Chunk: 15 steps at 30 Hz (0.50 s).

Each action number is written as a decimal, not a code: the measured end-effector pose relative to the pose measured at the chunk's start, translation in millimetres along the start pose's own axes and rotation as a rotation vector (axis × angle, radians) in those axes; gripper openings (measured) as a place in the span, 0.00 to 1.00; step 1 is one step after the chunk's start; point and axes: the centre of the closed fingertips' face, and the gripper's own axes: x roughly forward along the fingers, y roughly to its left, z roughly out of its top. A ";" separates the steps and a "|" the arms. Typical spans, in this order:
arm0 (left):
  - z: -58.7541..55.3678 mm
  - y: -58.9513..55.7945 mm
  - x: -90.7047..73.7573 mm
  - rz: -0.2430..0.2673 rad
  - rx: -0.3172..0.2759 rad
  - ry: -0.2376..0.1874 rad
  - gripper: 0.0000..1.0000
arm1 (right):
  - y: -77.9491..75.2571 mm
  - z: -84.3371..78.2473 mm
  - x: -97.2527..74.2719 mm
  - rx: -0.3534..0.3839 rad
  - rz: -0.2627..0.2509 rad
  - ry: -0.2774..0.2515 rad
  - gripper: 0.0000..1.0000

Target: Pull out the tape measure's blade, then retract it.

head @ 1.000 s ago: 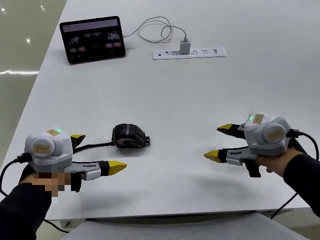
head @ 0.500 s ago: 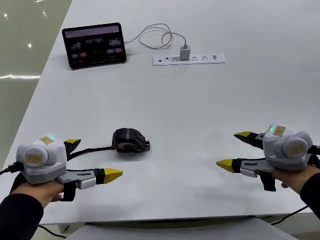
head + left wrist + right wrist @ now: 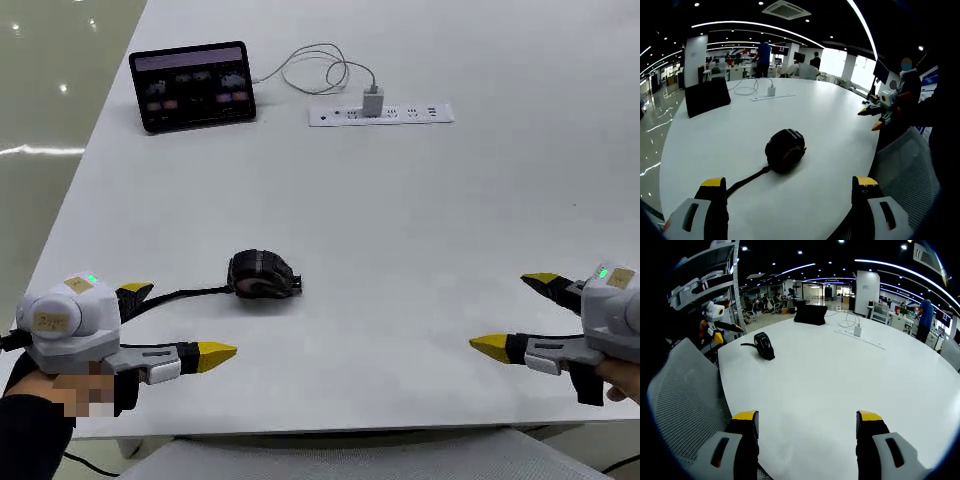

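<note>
A black tape measure (image 3: pixel 261 275) lies on the white table (image 3: pixel 400 220), its black strap trailing left; no blade is out. It also lies ahead in the left gripper view (image 3: pixel 785 149) and far left in the right gripper view (image 3: pixel 764 345). My left gripper (image 3: pixel 175 322) is open at the table's front left, a short way from the tape measure, nothing between its yellow tips. My right gripper (image 3: pixel 525 314) is open at the front right, far from the tape measure. The left gripper (image 3: pixel 722 330) is small in the right gripper view and the right gripper (image 3: pixel 874 116) small in the left gripper view.
A dark tablet (image 3: pixel 193 85) stands at the back left. A white power strip (image 3: pixel 380 113) with a plugged charger and coiled white cable (image 3: pixel 315 65) lies behind the middle. A mesh chair back (image 3: pixel 340 458) sits below the table's front edge.
Both grippers have drawn back toward the front edge and apart, the right one moving farther right. The tape measure has stayed where it was.
</note>
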 end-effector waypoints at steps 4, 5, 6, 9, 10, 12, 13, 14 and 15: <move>1.4 2.0 -0.4 -0.002 -0.004 -0.004 1.00 | -5.4 -4.4 -7.1 0.007 -0.011 0.009 0.81; 0.9 2.1 -0.5 -0.001 -0.003 -0.003 1.00 | -5.5 -4.2 -8.0 0.004 -0.012 0.012 0.81; -1.2 1.3 -0.8 -0.006 -0.005 0.004 1.00 | -6.2 -5.0 -8.5 -0.006 -0.013 0.019 0.82; -4.1 0.4 -0.9 -0.013 -0.007 0.010 1.00 | -7.3 -7.9 -8.7 -0.027 -0.015 0.035 0.83; -4.9 -0.1 -1.0 -0.015 -0.010 0.012 1.00 | -7.4 -8.1 -8.7 -0.029 -0.015 0.037 0.84; -6.1 0.4 -1.3 -0.011 -0.008 0.014 1.00 | -7.0 -8.6 -8.7 -0.032 -0.011 0.040 0.85; -6.3 0.1 -1.5 -0.012 -0.010 0.015 1.00 | -7.0 -8.6 -8.6 -0.033 -0.011 0.039 0.87; -6.1 0.0 -1.9 -0.012 -0.011 0.014 1.00 | -7.3 -8.9 -8.7 -0.033 -0.013 0.041 0.89; -6.1 0.0 -2.4 -0.011 -0.010 0.015 1.00 | -7.4 -9.4 -8.7 -0.036 -0.011 0.042 0.90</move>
